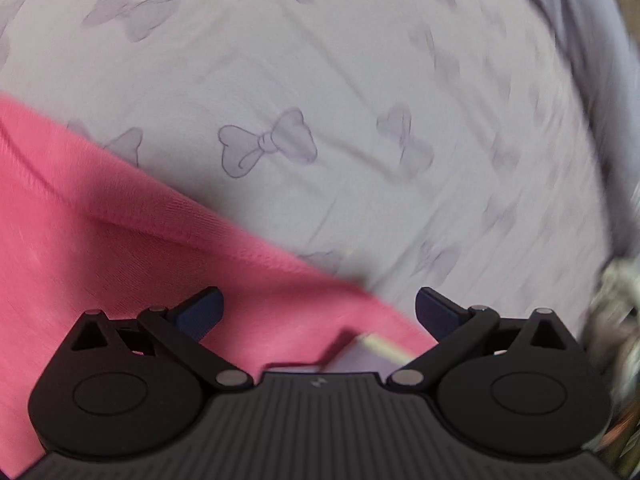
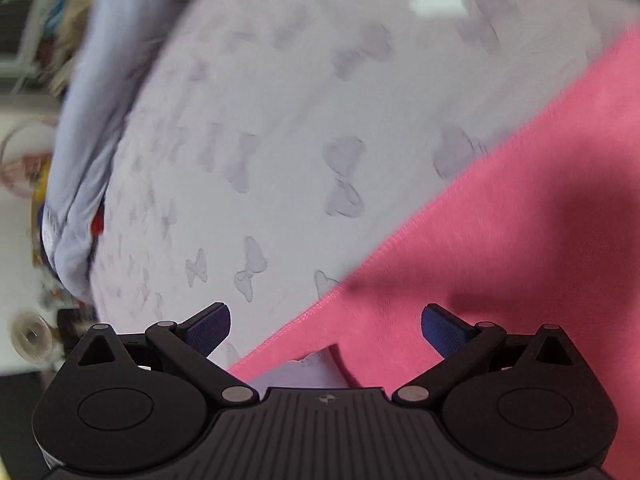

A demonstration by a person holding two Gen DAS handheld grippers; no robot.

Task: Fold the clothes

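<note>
A pink knit garment [image 1: 104, 248] lies flat on a pale lilac bedsheet printed with bows [image 1: 320, 92]. In the left wrist view its hemmed edge runs diagonally from upper left to lower right, and my left gripper [image 1: 319, 310] hangs open just above the corner of the cloth, with nothing between its blue pads [image 1: 202, 314]. In the right wrist view the same pink garment [image 2: 512, 248] fills the right side. My right gripper [image 2: 326, 326] is open over its lower edge, fingers apart and holding nothing. Both views are motion-blurred.
The bow-print bedsheet [image 2: 280, 128] covers a bed, with a bunched bluish cover [image 2: 84, 168] along its far side. Blurred household clutter [image 2: 28, 160] sits beyond the bed's left edge. A small notch in the pink fabric shows sheet near each gripper base.
</note>
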